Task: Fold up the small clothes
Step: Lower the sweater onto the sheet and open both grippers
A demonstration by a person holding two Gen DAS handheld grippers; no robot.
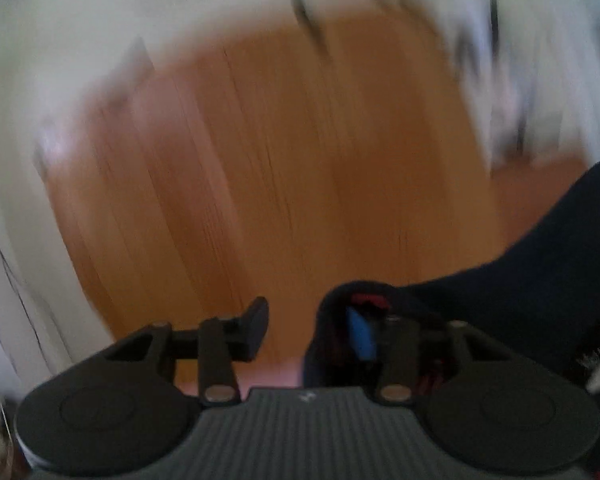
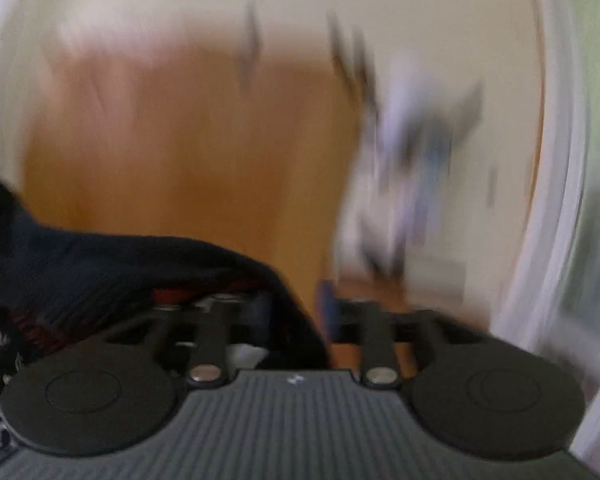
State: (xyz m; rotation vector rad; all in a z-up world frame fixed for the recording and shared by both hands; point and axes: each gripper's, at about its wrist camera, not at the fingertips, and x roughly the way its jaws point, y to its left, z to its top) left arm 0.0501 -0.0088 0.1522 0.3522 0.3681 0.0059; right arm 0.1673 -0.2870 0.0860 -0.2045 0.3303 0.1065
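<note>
Left wrist view: heavy motion blur, only near parts sharp.
Garment: one dark navy knit (image 1: 540,280), ribbed texture, red lining or trim at the edge, white pattern patch low at the right.
Garment place, left view: draped over the right finger, running off to the right of it; left finger bare.
Left gripper (image 1: 312,328): fingers apart with a clear gap between; wood shows through the gap.
Left gripper fingers: two; left pad (image 1: 256,328) black and uncovered; right one mostly hidden by cloth, a blue pad face showing.
Left grip: cloth hangs on the right finger, not pinched between the two.
Right wrist view: blurred too, background smeared.
Garment, right view: same navy knit (image 2: 120,264), red trim, white pattern at the far left edge.
Garment place, right view: over the left finger and spreading left of it; cloth edge drops into the gap.
Right gripper (image 2: 300,312): fingers look spread; whether cloth is clamped, cannot tell.
Right gripper fingers: two; left covered by cloth, right one blurred.
Surface: one orange-brown wooden table (image 1: 300,160), ahead of both finger pairs.
Other: blurred white-grey shape (image 2: 416,160) ahead and right of the right fingers, identity unclear.
Garment count: one.
</note>
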